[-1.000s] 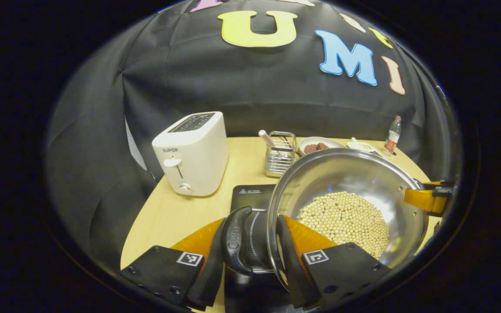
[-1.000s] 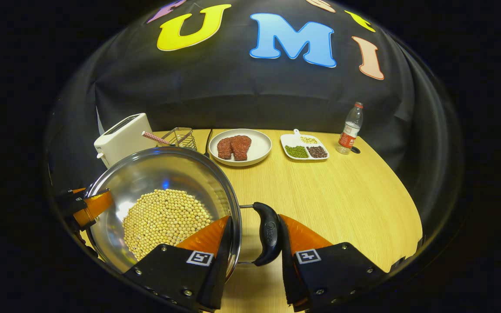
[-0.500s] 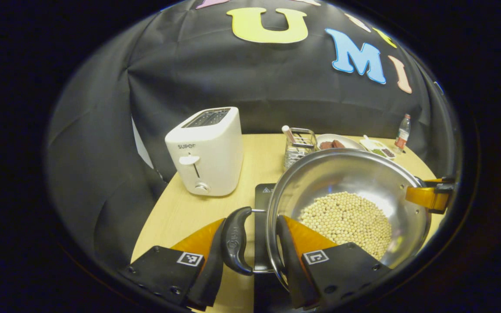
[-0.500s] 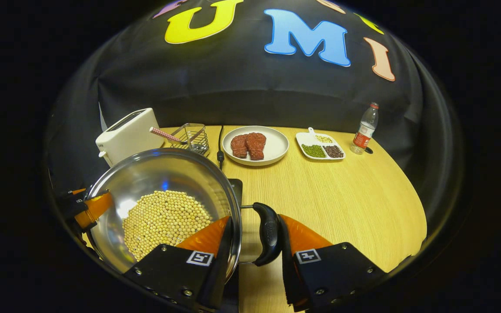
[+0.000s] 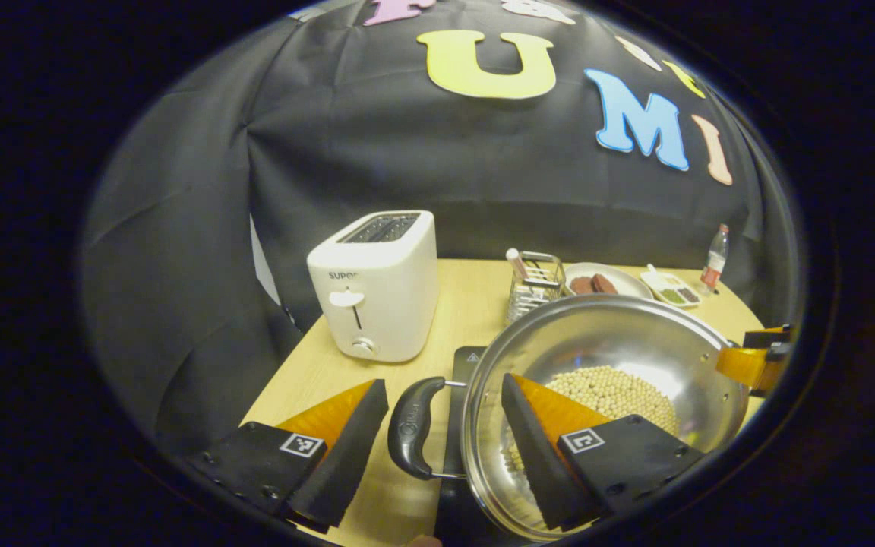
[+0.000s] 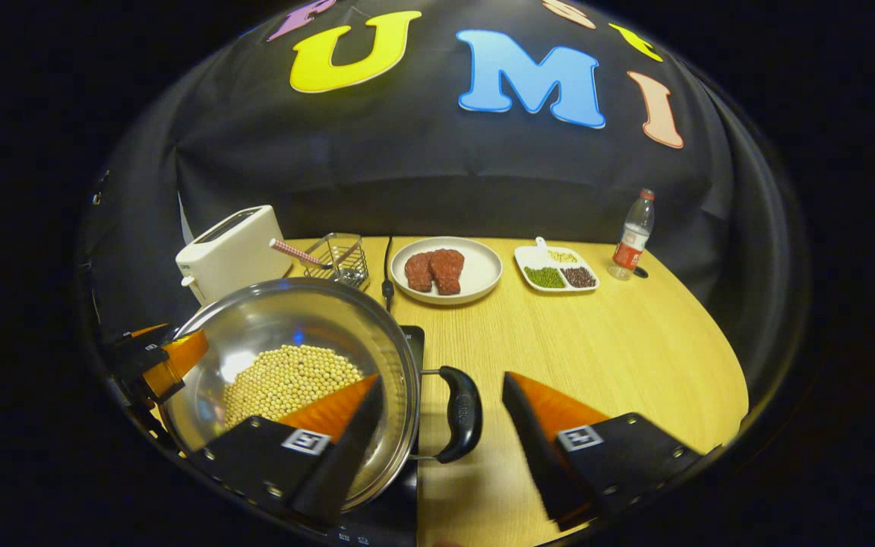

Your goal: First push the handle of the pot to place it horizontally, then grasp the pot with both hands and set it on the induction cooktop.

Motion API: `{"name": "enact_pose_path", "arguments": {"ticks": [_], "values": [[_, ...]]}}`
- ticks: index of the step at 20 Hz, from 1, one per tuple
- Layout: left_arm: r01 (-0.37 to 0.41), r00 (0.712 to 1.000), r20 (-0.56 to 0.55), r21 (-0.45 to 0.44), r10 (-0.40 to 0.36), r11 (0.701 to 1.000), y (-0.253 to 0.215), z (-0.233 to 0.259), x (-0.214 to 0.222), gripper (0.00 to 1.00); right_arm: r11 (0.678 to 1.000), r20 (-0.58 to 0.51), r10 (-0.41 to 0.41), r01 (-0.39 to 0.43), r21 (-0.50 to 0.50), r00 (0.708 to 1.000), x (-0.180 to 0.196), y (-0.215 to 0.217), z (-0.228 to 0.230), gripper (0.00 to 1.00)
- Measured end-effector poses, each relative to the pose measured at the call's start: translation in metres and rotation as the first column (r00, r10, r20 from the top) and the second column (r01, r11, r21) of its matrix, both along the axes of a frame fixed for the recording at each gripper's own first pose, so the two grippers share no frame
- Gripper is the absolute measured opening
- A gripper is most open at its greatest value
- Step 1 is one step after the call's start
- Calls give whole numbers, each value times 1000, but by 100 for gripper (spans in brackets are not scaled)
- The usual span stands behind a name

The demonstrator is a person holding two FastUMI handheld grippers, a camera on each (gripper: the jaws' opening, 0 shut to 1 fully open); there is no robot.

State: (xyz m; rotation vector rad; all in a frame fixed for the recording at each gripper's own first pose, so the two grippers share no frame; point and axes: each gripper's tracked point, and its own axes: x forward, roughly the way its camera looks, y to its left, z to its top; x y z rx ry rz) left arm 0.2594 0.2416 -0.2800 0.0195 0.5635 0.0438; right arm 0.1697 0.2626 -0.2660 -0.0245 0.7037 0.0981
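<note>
A steel pot (image 5: 604, 357) holding pale beans (image 5: 612, 391) rests on the black induction cooktop (image 5: 466, 363). In the left gripper view my left gripper (image 5: 441, 448) is open, its fingers standing apart on either side of the pot's black left handle (image 5: 409, 429) and rim. In the right gripper view my right gripper (image 6: 441, 444) is open too, straddling the black right handle (image 6: 462, 414) without touching it. The pot (image 6: 293, 357) covers most of the cooktop (image 6: 412, 339) there. Each gripper shows at the pot's far side in the other's view.
A white toaster (image 5: 377, 285) stands behind the cooktop on the left, with a wire rack (image 6: 339, 258) beside it. A plate of meat (image 6: 445, 270), a divided dish (image 6: 555, 266) and a bottle (image 6: 630, 235) line the back of the wooden table (image 6: 597, 357). A cord (image 6: 386, 273) runs to the cooktop.
Both grippers have opened and let go of the pot's handles. The pot has come down onto the cooktop, and both cameras have drawn back a little.
</note>
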Motion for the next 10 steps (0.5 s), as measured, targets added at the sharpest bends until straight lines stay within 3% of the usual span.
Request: {"name": "enact_pose_path", "arguments": {"ticks": [1, 4, 10], "values": [[-6, 1000, 18, 9, 6, 1000, -2, 9, -3, 97, 1000, 24, -6, 6, -4, 1000, -2, -7, 10, 98], [-14, 995, 101, 31, 11, 999, -13, 42, -9, 100, 1000, 100, -26, 27, -3, 995, -4, -34, 33, 98], [1, 971, 238, -3, 0, 1000, -83, 111, -37, 94, 1000, 234, -25, 28, -13, 972, -26, -96, 81, 98]]}}
